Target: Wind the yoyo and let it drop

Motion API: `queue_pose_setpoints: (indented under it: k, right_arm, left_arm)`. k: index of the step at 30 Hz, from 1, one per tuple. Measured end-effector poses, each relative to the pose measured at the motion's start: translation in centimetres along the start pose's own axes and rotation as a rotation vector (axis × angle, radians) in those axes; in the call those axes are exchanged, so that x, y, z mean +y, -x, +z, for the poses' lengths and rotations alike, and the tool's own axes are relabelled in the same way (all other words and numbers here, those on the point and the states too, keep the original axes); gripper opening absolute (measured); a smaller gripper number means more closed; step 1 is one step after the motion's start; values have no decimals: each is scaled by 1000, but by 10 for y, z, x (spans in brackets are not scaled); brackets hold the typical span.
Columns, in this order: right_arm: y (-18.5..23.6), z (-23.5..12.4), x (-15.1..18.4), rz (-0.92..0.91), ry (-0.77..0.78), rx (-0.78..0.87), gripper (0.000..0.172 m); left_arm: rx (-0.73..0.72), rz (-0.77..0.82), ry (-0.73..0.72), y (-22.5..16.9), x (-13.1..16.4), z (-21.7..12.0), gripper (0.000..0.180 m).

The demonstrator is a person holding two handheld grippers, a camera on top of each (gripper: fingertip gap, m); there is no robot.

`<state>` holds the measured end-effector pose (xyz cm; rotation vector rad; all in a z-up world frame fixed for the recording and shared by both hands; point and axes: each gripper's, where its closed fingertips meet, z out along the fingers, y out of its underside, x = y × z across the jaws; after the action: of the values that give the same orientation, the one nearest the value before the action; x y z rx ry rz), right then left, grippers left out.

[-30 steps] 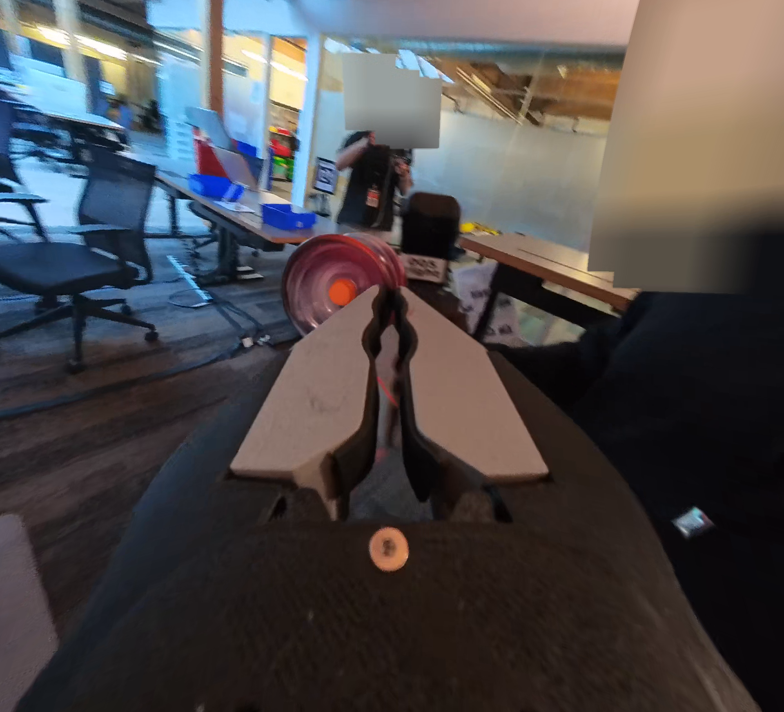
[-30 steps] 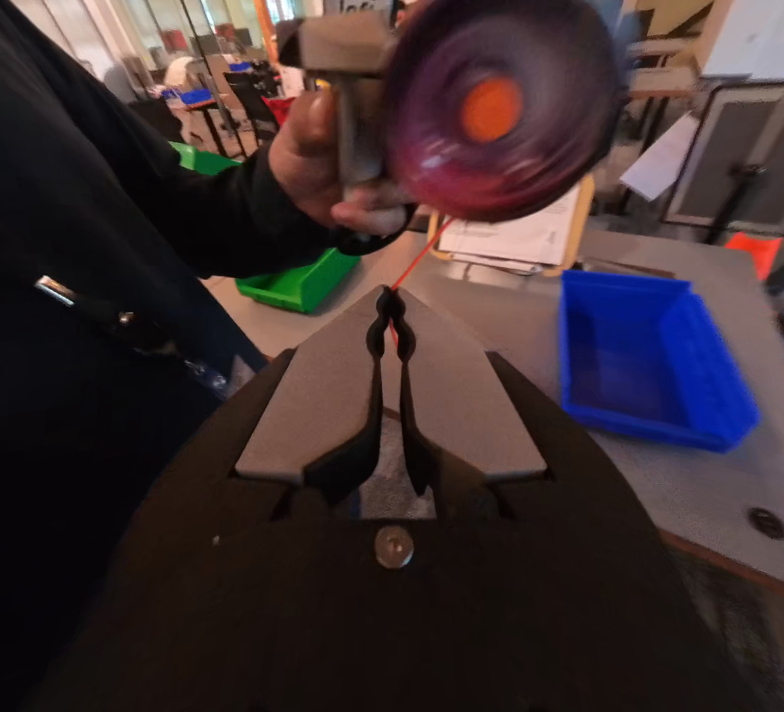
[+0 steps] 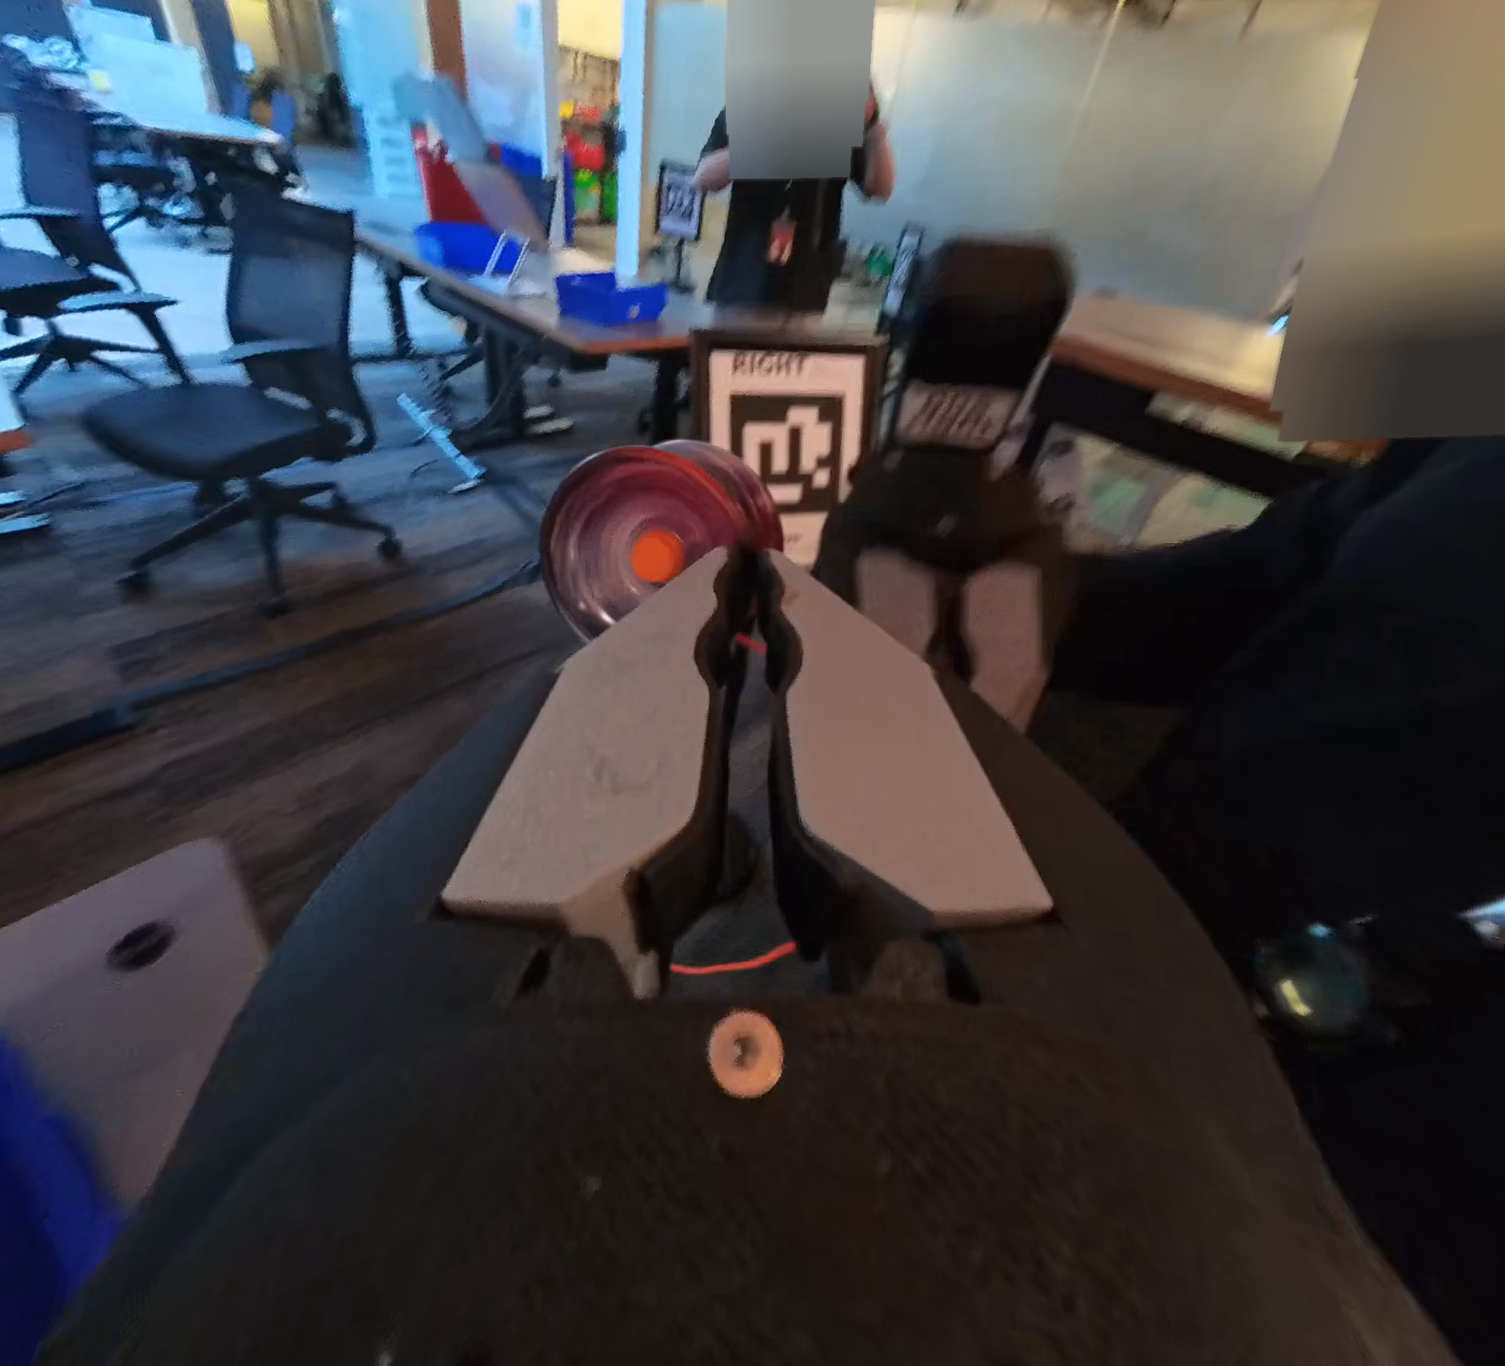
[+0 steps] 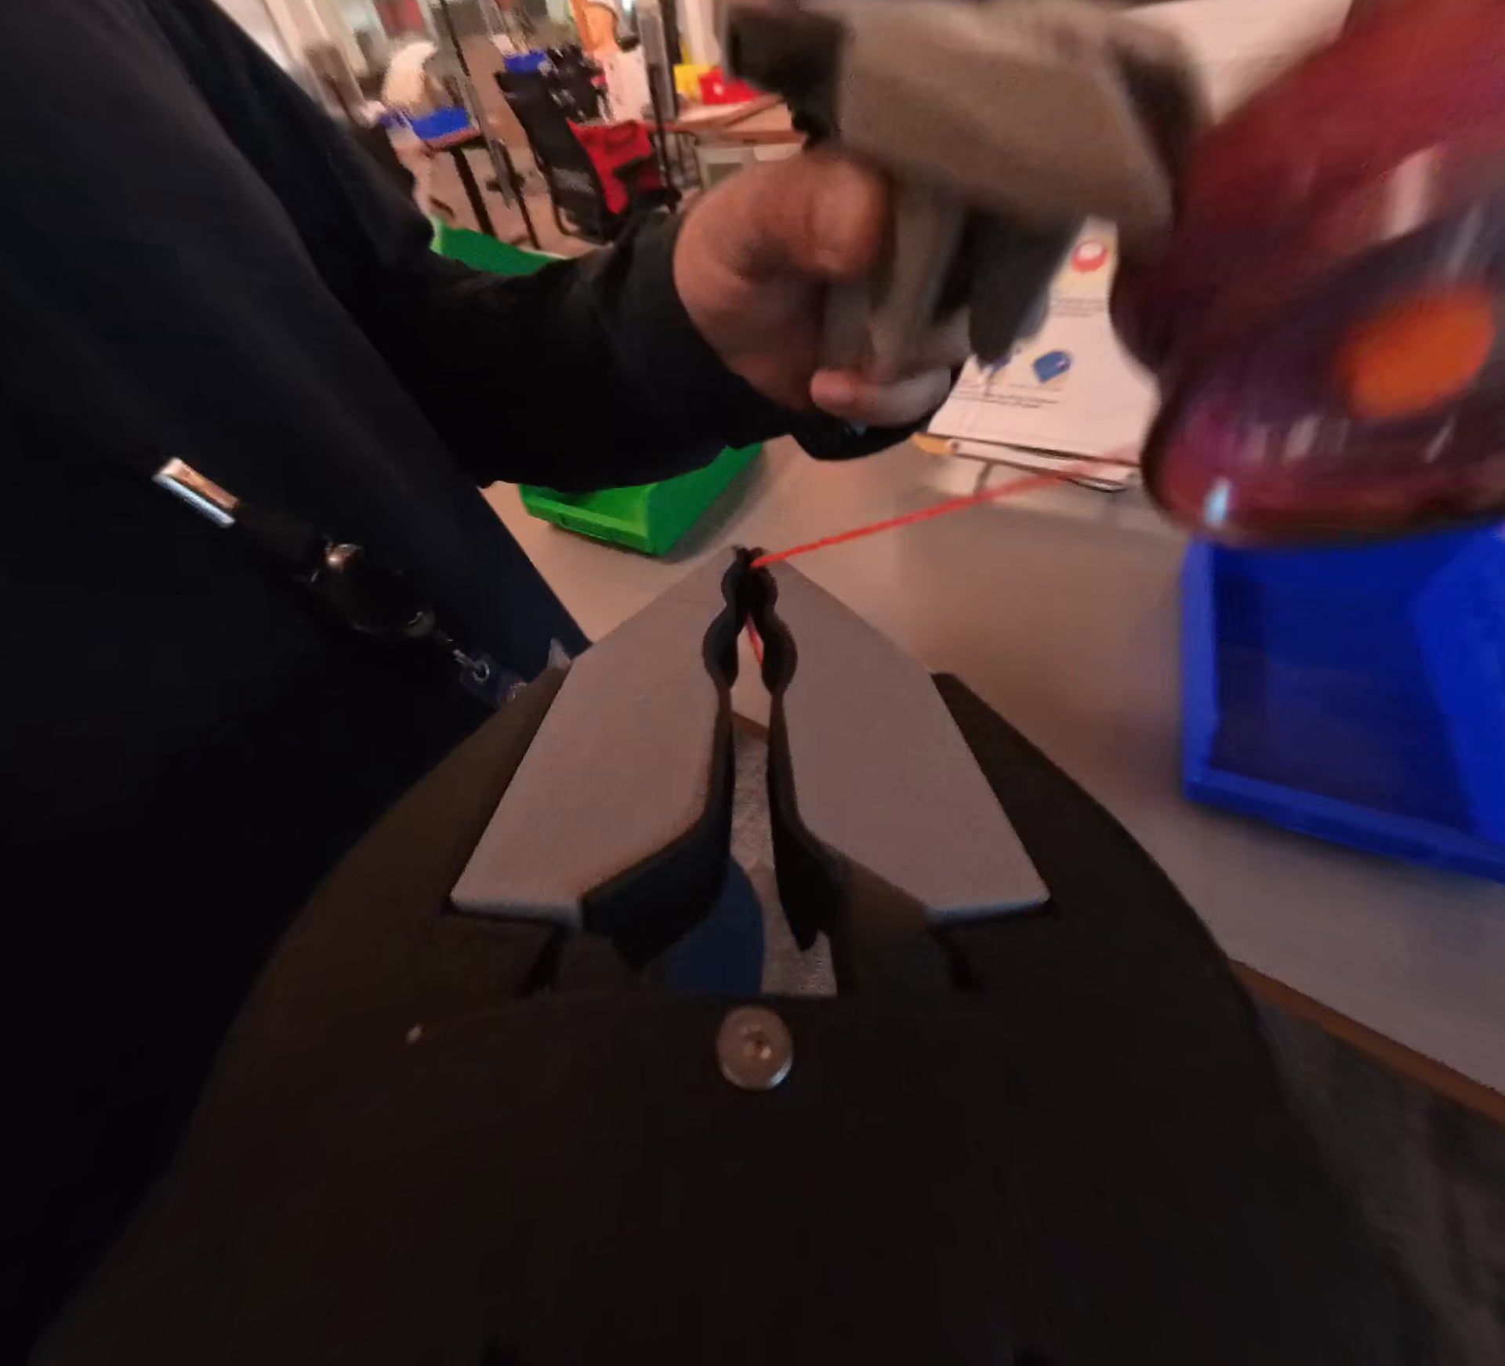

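A purple yoyo (image 3: 635, 537) with an orange hub sits at the tips of my left gripper (image 3: 745, 566), which is shut on it at its edge. A bit of red string shows between the left fingers. In the right wrist view the yoyo (image 4: 1344, 317) is blurred at the far right, beside the grey left gripper (image 4: 977, 122) held in a hand. My right gripper (image 4: 748, 561) is shut on the red string (image 4: 896, 517), which runs taut from its tips up to the yoyo. The right gripper (image 3: 936, 513) shows blurred just behind the yoyo in the left wrist view.
A blue bin (image 4: 1344, 692) and a green bin (image 4: 643, 504) stand on the grey table (image 4: 1018, 635) below the grippers. Office chairs (image 3: 244, 415), long tables (image 3: 619, 333) and a standing person (image 3: 782, 244) are farther off. A dark sleeve (image 4: 244, 350) fills the left. The tips of one gripper are about 10 cm away from the tips of the other.
Both grippers stay shut. In the right wrist view the yoyo and the left gripper have shifted right and closer, so the string now leans farther to the right. The right gripper now shows behind the yoyo.
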<state>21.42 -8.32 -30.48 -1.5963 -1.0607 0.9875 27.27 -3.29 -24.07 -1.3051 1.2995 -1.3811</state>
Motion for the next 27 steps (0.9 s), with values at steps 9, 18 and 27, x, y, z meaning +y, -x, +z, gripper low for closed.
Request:
queue_pose_setpoints:
  k: [9, 18, 27]
  right_arm:
    - [-70, -95, -51, -258, 219, 410, 0]
    - [-66, -41, 0, -27, 84, 189, 0]
    - [16, 12, 2, -46, 66, 21, 0]
  left_arm:
    - [135, 109, 172, -29, 35, 9, 1]
    - [375, -93, -59, -51, -8, -3, 0]
    - [34, -5, 8, 11, 7, -11, 0]
